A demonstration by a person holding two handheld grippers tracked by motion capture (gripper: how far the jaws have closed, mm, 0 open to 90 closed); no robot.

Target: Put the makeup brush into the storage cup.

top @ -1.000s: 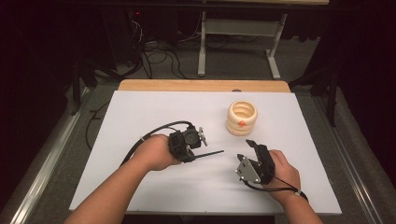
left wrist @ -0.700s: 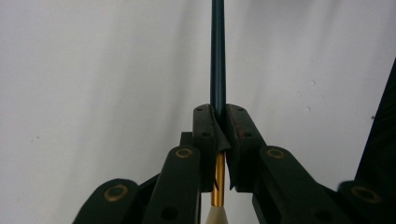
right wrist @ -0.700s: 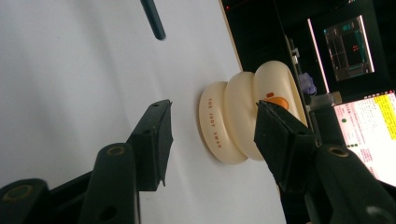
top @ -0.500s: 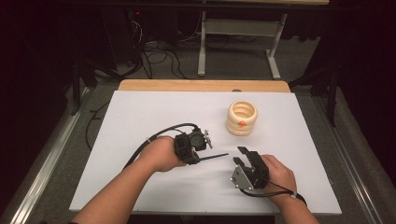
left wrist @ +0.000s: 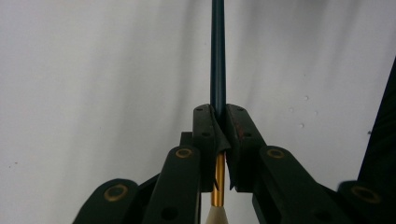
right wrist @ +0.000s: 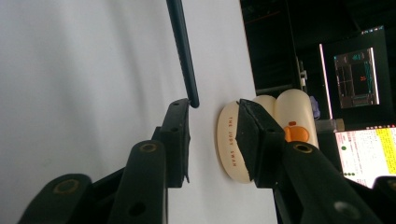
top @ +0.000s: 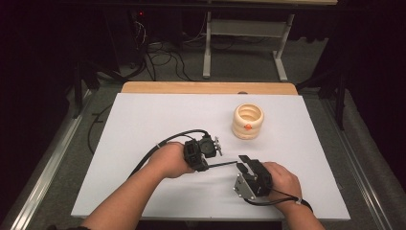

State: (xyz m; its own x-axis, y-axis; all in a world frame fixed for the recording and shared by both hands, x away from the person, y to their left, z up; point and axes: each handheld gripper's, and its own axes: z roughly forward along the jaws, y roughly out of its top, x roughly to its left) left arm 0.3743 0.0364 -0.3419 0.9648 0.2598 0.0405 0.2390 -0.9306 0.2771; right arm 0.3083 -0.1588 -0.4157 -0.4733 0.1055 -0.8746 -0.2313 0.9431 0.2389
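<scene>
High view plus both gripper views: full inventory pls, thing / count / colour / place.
paintbrush: 1, dark teal handle, gold ferrule, pale bristle end; clamped in the left tongs, handle reaching toward the right tongs
ribbed holder: 1, cream with a small orange mark; right of centre on the board, far side
board: 1, white; covers the tabletop
wooden edge: 1, tan; along the board's far side
screens: 2, lit; background of the right gripper view
left tongs: 1, black; shut on the paintbrush
right tongs: 1, black; jaws apart and just been closing, brush tip by one jaw, not gripped
hands: 2, one per tongs, near edge
</scene>
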